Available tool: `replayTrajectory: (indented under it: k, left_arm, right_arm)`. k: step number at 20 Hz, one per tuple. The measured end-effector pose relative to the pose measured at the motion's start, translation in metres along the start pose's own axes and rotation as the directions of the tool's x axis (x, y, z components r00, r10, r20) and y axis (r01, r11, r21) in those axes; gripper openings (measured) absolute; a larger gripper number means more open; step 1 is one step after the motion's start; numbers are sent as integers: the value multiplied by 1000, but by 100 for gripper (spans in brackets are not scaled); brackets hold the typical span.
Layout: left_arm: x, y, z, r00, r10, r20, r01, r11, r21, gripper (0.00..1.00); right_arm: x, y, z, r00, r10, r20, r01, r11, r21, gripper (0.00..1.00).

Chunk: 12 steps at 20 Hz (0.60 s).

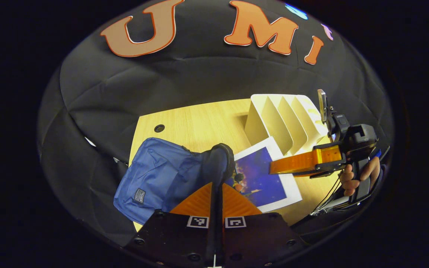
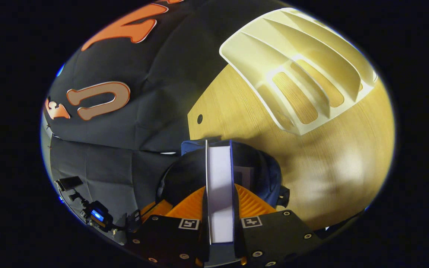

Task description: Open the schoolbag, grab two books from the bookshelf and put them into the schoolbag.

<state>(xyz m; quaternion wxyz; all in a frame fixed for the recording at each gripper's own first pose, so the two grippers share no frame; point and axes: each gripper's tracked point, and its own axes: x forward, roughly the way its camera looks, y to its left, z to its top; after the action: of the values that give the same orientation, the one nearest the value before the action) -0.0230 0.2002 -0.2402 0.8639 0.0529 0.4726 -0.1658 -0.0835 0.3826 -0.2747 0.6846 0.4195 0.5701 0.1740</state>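
Right gripper view: my right gripper (image 2: 220, 208) pinches a stiff book (image 2: 220, 186) by its edge; my left gripper (image 1: 217, 186) clamps the soft schoolbag (image 1: 155, 175) rim, holding it open.

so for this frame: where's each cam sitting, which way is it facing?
Left gripper view: rides the left gripper, looking down across the table; its fingers pinch the blue schoolbag rim. Farther off, the right gripper and the hand holding it.
Right gripper view: rides the right gripper, pointing down into the schoolbag, fingers clamping a book.
Shared: schoolbag, book, white bookshelf, table.
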Motion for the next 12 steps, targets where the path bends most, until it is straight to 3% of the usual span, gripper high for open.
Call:
replayTrajectory:
  k: [8,12]
  left_arm:
    - [3,-11,6,999,-53,6,53,997,53,2]
    - [4,-14,13,998,-67,11,65,994,90,2]
  right_arm:
    - [34,5,-14,998,24,62,-24,1000,-5,26]
    - [49,6,-38,999,42,5,-42,999,-32,26]
